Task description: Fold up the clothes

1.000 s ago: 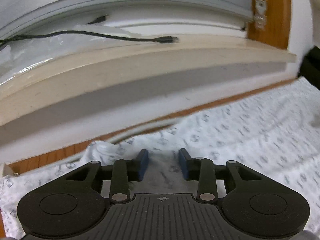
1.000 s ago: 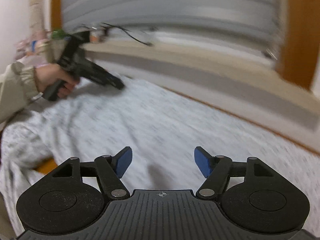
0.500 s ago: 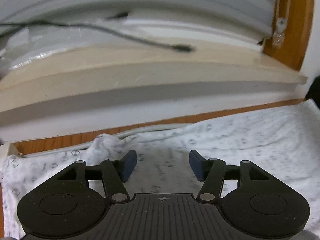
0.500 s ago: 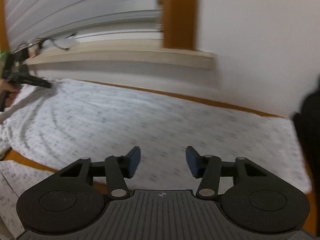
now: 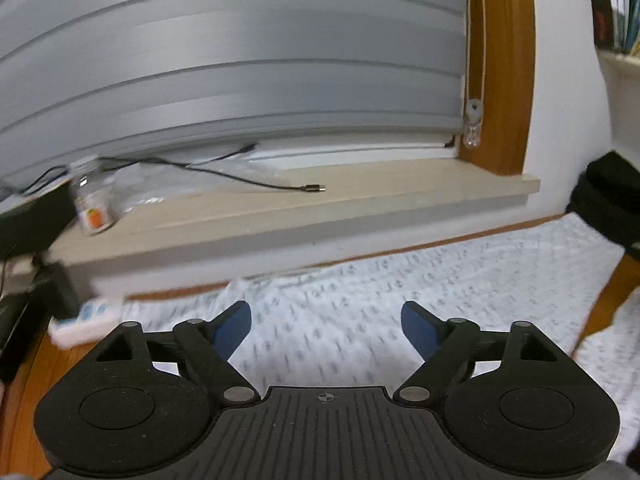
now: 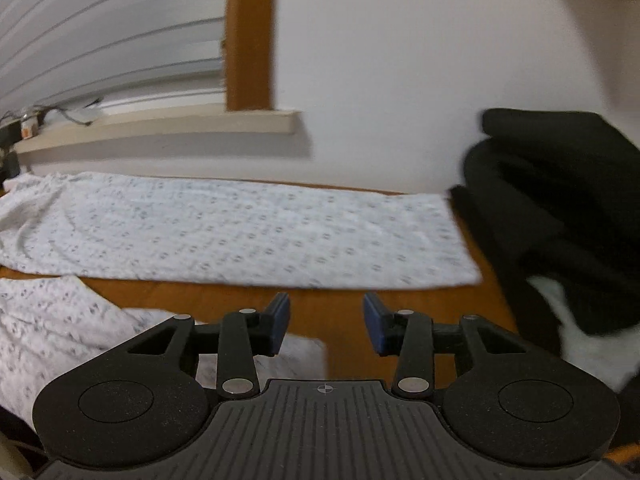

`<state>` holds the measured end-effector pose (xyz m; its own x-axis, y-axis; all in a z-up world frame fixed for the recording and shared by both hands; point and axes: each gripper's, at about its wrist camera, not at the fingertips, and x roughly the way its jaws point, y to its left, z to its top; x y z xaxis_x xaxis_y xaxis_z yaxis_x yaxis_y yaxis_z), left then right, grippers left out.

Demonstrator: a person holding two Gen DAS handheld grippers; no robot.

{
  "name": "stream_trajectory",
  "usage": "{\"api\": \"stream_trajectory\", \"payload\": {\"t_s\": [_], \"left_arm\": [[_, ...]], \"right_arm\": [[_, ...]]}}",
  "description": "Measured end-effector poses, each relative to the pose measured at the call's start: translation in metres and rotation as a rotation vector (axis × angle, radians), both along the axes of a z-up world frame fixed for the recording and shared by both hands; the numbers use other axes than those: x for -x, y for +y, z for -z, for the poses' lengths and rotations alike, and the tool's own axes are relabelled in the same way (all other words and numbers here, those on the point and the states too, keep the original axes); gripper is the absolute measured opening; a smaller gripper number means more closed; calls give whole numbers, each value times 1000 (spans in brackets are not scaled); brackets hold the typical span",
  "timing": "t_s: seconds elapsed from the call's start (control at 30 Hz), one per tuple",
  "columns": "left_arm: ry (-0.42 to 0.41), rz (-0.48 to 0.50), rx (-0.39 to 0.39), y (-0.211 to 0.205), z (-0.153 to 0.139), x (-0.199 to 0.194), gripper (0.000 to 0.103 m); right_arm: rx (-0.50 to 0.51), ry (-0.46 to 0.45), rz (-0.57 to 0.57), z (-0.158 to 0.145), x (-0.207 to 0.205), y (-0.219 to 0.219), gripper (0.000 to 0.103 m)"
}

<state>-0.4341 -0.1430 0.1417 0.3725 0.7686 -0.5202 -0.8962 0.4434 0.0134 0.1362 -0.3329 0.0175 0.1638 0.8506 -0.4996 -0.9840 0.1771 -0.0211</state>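
In the left wrist view, the left gripper (image 5: 326, 322) hung above the far-edge strip of the white patterned garment (image 5: 400, 288) on the wooden table (image 5: 24, 364), its jaws just spread wide and empty. In the right wrist view, the right gripper (image 6: 326, 322) stood half-spread, empty, over bare wood near the garment's right end (image 6: 400, 248), beside dark clothes (image 6: 560, 208). A regrasp between folds seemed underway; next, it likely needed both grippers to pinch an edge.

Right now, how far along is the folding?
Early on. The white patterned garment lies spread along the wall, with a second layer nearer. Nothing is in hand: the left gripper, just opening, and right gripper are empty. Every remaining fold is left.
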Motion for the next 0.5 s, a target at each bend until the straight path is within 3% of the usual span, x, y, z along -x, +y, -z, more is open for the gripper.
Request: {"api": "stream_trajectory", "payload": {"t_s": [0.1,0.27,0.37,0.43,0.5], "left_arm": [[1,33,1,-21,7,-7,100],[-47,127,40,-43,31,-37,100],[-85,205,78,-45,47,-61,92],[-91,248,103,-49,57,-76,73],[-83,289,118,-56,65,-88,69]], "right_arm": [[-5,15,26,4,-7,-19,44],[18,73,24,12,-14,-28,48],[30,119,0,15,-13,-23,48],[48,121,-16,16,-8,-14,48],[70,113,-38,17,-3,-6,48]]}}
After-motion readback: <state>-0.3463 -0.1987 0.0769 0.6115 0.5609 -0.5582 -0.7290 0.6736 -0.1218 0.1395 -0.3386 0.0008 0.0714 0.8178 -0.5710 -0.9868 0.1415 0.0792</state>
